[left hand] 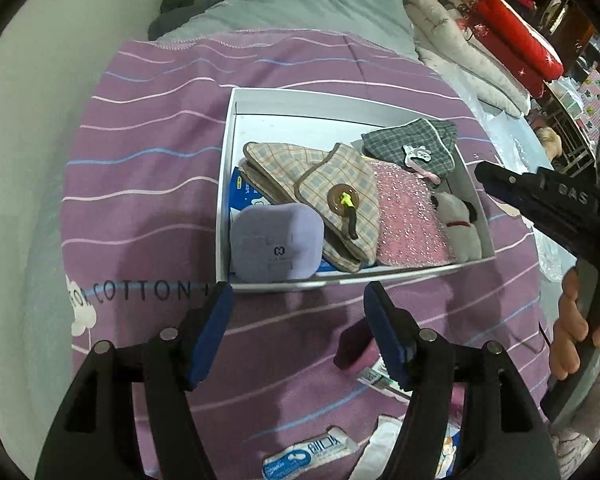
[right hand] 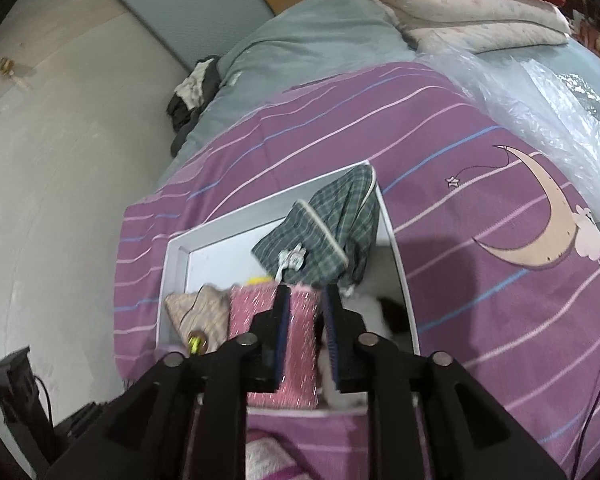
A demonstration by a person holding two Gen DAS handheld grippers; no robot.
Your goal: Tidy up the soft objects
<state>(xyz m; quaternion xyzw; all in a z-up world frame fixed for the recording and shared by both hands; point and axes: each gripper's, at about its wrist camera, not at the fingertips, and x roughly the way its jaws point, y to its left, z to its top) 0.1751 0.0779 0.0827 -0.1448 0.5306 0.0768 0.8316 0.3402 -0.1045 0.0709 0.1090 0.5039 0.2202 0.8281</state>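
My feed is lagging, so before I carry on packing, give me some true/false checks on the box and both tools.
1. The white box sits on the purple striped blanket. True.
2. The lilac square pouch lies outside the box. False: it is inside, at the near left corner.
3. The green plaid cloth drapes over the box's far right corner. True.
4. The left tool grips the pink sparkly cloth. False: its jaws are open and empty over the blanket, short of the box.
5. The right tool holds the white plush toy. False: its jaws stand slightly apart with nothing pinched; the toy lies in the box.
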